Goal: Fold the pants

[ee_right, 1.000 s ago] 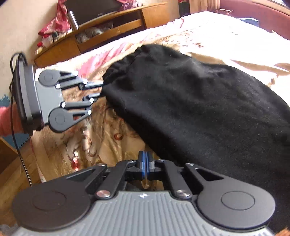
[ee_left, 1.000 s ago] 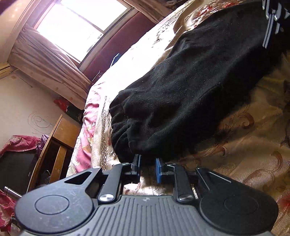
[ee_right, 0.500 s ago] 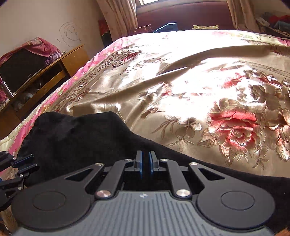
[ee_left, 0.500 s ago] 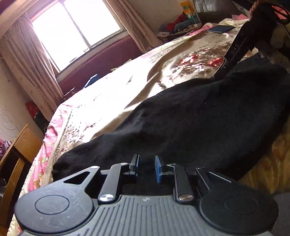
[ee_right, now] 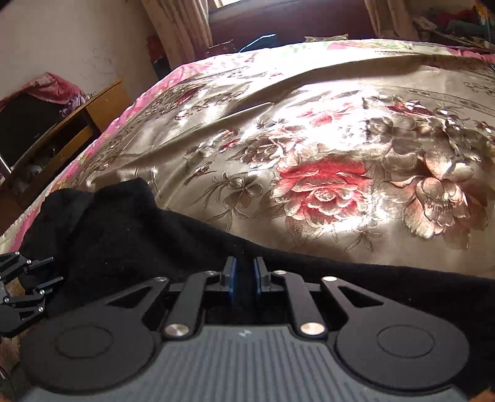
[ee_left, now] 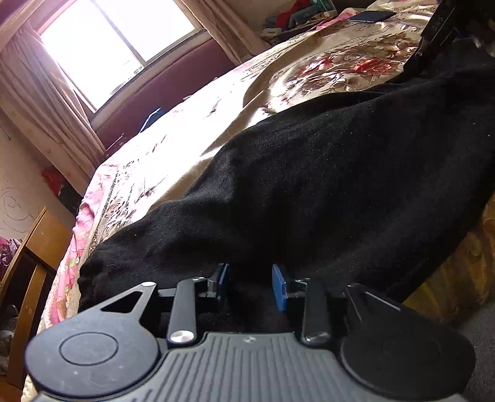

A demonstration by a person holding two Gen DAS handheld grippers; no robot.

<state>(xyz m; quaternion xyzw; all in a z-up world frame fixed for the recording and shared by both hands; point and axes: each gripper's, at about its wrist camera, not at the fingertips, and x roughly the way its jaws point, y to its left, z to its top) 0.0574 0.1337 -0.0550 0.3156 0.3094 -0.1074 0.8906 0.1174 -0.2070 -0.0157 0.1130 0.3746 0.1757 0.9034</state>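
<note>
Black pants (ee_left: 324,185) lay limp across the bed (ee_right: 309,123). Your left gripper (ee_left: 250,283) and right gripper (ee_right: 245,275) were opening their jaws over soft, light fleece; best pinched at its edges.

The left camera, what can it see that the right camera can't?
Only the left wrist view shows the bright window and a dark flat phone-like thing far up the bed. Only the right wrist view shows the big red embroidered flower close up, and the left tongs. Both show the black fleece pants on the shiny gold bedspread.
</note>
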